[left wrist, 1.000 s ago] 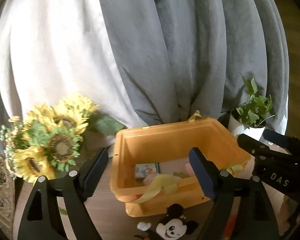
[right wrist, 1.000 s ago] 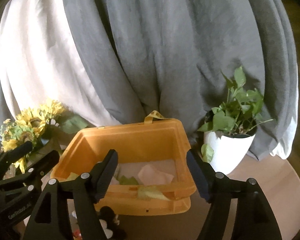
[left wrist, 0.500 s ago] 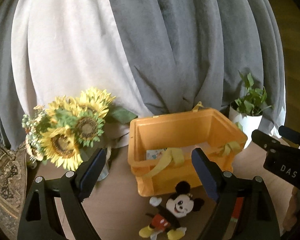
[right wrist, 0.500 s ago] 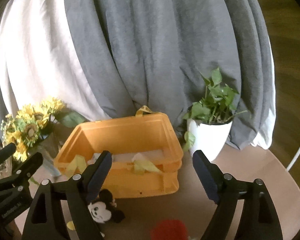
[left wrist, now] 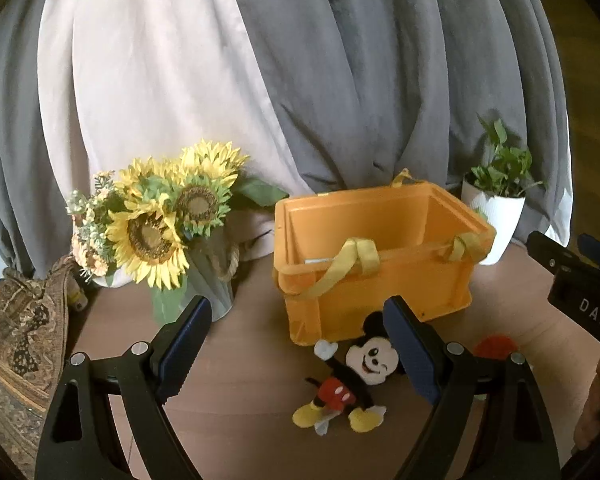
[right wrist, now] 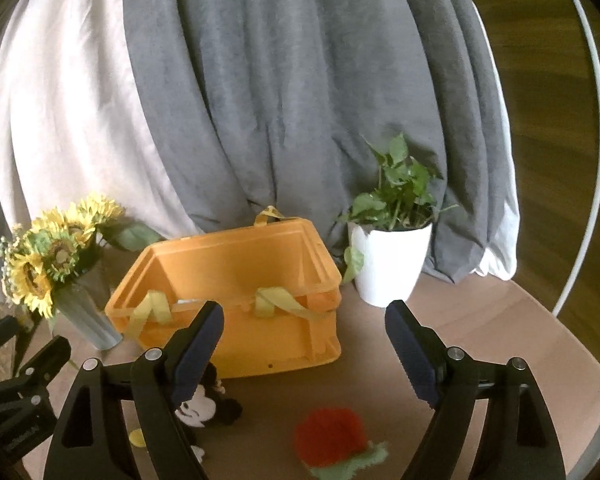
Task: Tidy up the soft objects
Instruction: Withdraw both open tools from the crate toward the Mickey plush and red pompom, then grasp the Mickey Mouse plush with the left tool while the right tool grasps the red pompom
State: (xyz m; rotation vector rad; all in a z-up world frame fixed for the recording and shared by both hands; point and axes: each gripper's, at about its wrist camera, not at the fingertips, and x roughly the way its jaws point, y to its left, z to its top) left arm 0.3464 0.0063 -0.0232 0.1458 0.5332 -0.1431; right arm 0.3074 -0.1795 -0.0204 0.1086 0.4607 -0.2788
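A mouse soft toy (left wrist: 356, 376) with black ears, red shorts and yellow shoes lies on its back on the brown table (left wrist: 240, 364), just in front of the orange box (left wrist: 380, 264). Its head almost touches the box's front wall. Beside it, to the right, lies a red soft toy (right wrist: 330, 436) with a bit of green at its bottom edge; it is blurry, so what it is cannot be told. The orange box has floppy yellow straps (left wrist: 348, 260) hanging over its front rim, and something pale shows inside it. The left gripper (left wrist: 296, 348) hangs over the table with its jaws wide apart and nothing between them; the mouse toy lies just beyond its right finger. The right gripper (right wrist: 304, 348) is also wide apart and holds nothing. Its jaws have just been opening, and the red toy lies on the table below the gap. Each gripper shows at the edge of the other's view. To the left of the box stands a grey vase (left wrist: 212, 280) full of yellow sunflowers (left wrist: 160, 220). To the right of the box stands a white pot (right wrist: 390, 264) with a leafy green plant (right wrist: 396, 192). Behind everything hang grey curtains (right wrist: 280, 80) and a white curtain (left wrist: 140, 60). A brown patterned cloth (left wrist: 16, 340) sits at the far left.
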